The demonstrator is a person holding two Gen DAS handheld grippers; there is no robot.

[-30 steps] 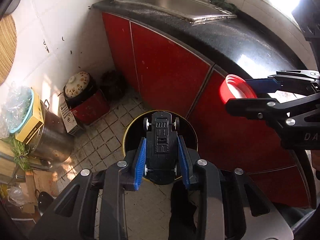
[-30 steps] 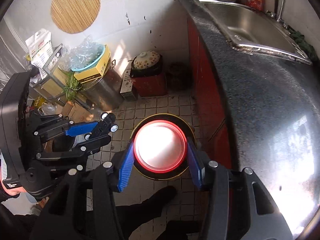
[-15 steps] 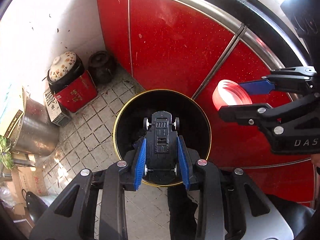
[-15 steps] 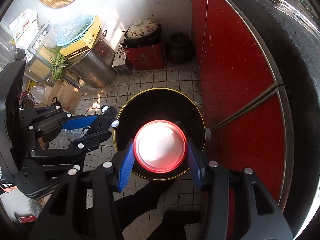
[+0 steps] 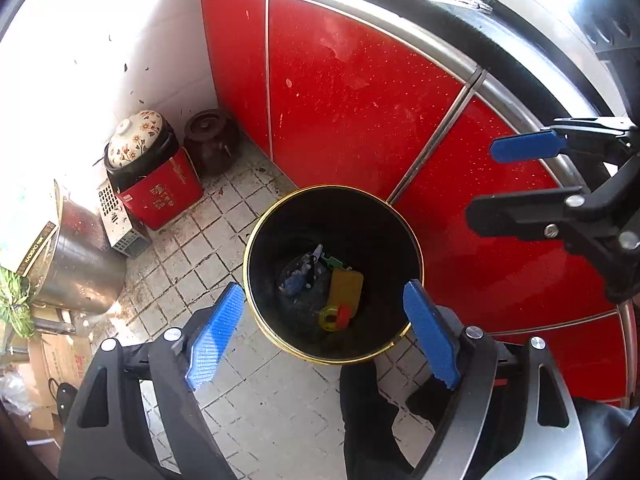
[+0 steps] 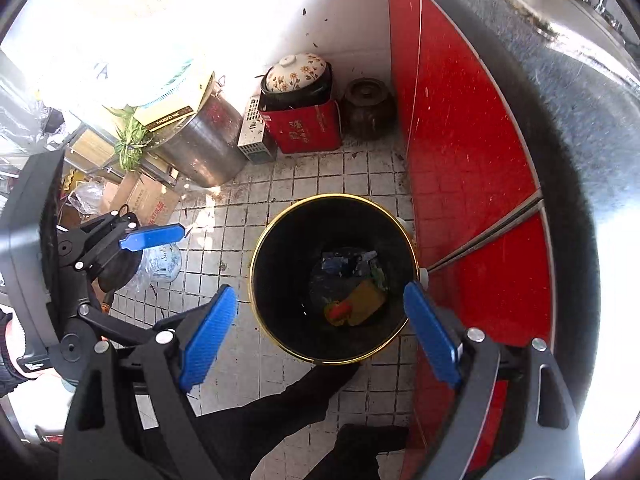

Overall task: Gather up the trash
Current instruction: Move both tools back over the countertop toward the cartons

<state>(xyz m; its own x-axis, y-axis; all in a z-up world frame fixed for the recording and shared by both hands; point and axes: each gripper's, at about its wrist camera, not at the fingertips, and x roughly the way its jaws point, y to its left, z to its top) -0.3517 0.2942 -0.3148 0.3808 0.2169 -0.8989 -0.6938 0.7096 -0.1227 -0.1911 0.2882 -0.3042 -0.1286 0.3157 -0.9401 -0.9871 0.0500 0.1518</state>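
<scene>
Both tongs — left [image 5: 324, 332] and right [image 6: 320, 336] — gape apart, holding nothing, above the black bin [image 5: 260, 240] of trash.

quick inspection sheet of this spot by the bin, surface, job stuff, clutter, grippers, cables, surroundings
surface: tiled floor, grimy along the grout lines.
job's things: black bin with a gold rim stands on the floor by the red cabinet doors; in it lie a dark toy car, a yellow piece and a small red and yellow bit.
clutter: floral-lidded pot on a red box, brown jar, steel pot, cardboard boxes.
grippers: left gripper open, empty, above the bin; right gripper open, empty, above the bin.
cables: nothing seen.
surroundings: white wall, dark countertop.
</scene>
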